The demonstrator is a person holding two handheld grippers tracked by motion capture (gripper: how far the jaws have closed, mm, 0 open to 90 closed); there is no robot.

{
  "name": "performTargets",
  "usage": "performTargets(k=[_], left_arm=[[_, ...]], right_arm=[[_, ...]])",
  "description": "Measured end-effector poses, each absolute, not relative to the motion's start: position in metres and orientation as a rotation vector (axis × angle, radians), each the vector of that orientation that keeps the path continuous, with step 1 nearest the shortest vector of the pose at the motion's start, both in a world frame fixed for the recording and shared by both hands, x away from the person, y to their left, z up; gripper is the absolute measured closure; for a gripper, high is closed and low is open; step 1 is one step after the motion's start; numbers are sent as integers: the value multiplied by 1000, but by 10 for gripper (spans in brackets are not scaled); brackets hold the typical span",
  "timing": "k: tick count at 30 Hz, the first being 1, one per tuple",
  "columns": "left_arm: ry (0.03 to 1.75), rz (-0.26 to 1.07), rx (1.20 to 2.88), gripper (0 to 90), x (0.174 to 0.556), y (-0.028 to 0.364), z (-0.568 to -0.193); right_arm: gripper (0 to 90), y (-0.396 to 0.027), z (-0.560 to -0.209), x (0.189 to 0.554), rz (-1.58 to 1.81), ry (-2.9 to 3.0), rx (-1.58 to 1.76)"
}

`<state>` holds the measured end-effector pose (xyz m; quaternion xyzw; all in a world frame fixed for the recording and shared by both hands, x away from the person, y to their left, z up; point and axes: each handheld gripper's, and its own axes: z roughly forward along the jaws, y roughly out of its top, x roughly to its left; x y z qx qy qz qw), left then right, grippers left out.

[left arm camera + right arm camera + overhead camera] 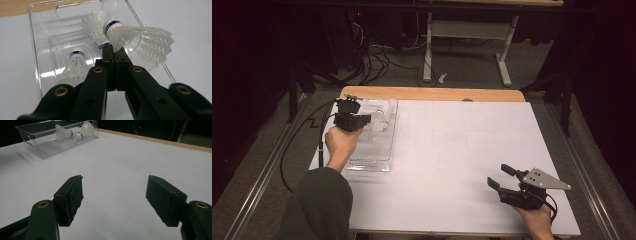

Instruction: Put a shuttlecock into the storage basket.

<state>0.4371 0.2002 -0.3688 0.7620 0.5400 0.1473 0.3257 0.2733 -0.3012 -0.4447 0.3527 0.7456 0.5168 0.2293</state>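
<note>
Blue bands on the shuttlecock (140, 41) by the left gripper's fingertips and the shuttlecock (75, 67) left of them carry white lettering — way too blurry to read.

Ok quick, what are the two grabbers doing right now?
Left gripper: closed, pinching a shuttlecock over the clear tray.
Right gripper: open, holding nothing.

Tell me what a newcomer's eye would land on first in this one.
First the white shuttlecock, pinched by its skirt edge in the shut jaws of the left gripper above a clear tray at the table's far left. Two more shuttlecocks, one nearer and one behind, lie in that tray. At the near right, the right gripper waits over the bare white table, jaws wide open.
</note>
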Motion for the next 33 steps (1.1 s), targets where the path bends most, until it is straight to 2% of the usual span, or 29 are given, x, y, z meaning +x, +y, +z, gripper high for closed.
performTargets(k=[10, 11, 14, 17, 33], left_arm=[[1423, 394, 2005, 892, 442, 198, -374], [1423, 382, 2003, 877, 442, 198, -374], [1409, 385, 2010, 738, 442, 195, -375], [1409, 390, 2010, 673, 441, 193, -374], [1330, 412, 1960, 537, 419, 194, -358]], right_arm=[[302, -301, -445, 273, 1424, 2055, 969], [302, -301, -445, 273, 1425, 2055, 969], [302, -301, -445, 273, 1426, 2053, 968], [301, -301, -445, 273, 1425, 2051, 971], [298, -304, -444, 273, 1433, 2042, 978]])
